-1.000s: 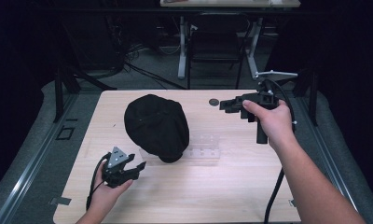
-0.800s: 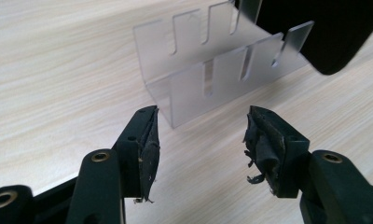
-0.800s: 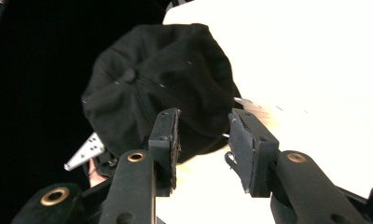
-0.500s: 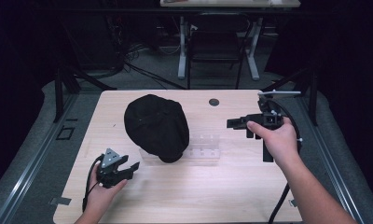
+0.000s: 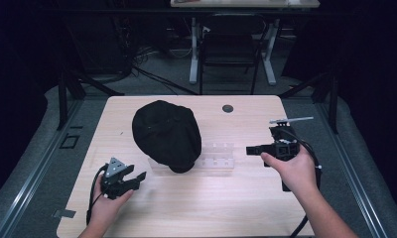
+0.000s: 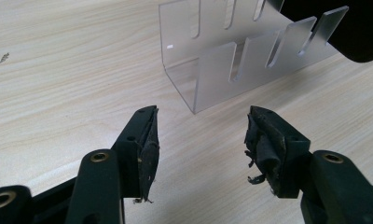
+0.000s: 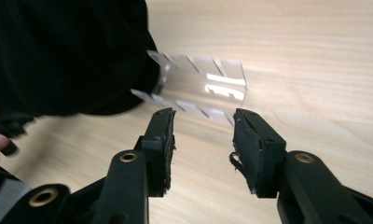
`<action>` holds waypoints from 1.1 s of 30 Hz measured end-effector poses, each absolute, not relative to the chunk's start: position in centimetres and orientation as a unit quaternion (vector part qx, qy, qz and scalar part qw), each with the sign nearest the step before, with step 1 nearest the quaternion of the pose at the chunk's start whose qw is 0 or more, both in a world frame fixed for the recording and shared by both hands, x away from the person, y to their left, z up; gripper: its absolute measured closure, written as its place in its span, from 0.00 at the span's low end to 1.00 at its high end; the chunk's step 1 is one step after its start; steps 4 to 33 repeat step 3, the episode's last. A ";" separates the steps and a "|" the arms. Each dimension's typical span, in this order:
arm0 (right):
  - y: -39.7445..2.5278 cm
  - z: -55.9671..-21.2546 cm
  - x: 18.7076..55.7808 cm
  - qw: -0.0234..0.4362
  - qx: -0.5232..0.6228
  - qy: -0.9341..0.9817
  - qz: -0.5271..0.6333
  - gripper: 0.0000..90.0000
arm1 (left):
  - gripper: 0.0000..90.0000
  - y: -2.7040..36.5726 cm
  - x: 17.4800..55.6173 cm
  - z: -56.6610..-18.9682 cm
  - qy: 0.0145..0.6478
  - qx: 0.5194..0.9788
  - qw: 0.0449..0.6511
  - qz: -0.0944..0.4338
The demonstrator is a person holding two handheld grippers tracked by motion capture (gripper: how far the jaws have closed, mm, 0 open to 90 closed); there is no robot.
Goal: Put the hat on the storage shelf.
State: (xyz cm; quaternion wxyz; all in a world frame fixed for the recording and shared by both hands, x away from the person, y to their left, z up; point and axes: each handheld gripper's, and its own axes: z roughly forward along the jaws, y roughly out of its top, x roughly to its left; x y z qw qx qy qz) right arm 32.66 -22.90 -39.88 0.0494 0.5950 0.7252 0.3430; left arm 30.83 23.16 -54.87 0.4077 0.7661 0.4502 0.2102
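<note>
Both jaws gape with nothing between them: the left hand-held gripper (image 5: 137, 177) and right hand-held gripper (image 5: 249, 149) point at the clear rack (image 5: 217, 154) under the black cap (image 5: 165, 134).

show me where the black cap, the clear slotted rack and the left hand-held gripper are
black cap (image 5: 165, 133): high view, middle of its crown.
clear slotted rack (image 6: 231, 65): left gripper view, near slotted wall.
left hand-held gripper (image 5: 137, 178): high view, midway between its open fingertips.
</note>
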 end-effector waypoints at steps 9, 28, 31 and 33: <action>-22.8 -40.2 32.1 0.077 0.583 0.731 0.347 0.59 | 0.49 23.2 30.9 -54.8 0.450 0.765 0.410 0.212; -22.8 -40.2 32.1 0.077 0.583 0.731 0.347 0.59 | 0.49 23.2 30.9 -54.8 0.450 0.765 0.410 0.212; -22.8 -40.2 32.1 0.077 0.583 0.731 0.347 0.59 | 0.49 23.2 30.9 -54.8 0.450 0.765 0.410 0.212; -22.8 -40.2 32.1 0.077 0.583 0.731 0.347 0.59 | 0.49 23.2 30.9 -54.8 0.450 0.765 0.410 0.212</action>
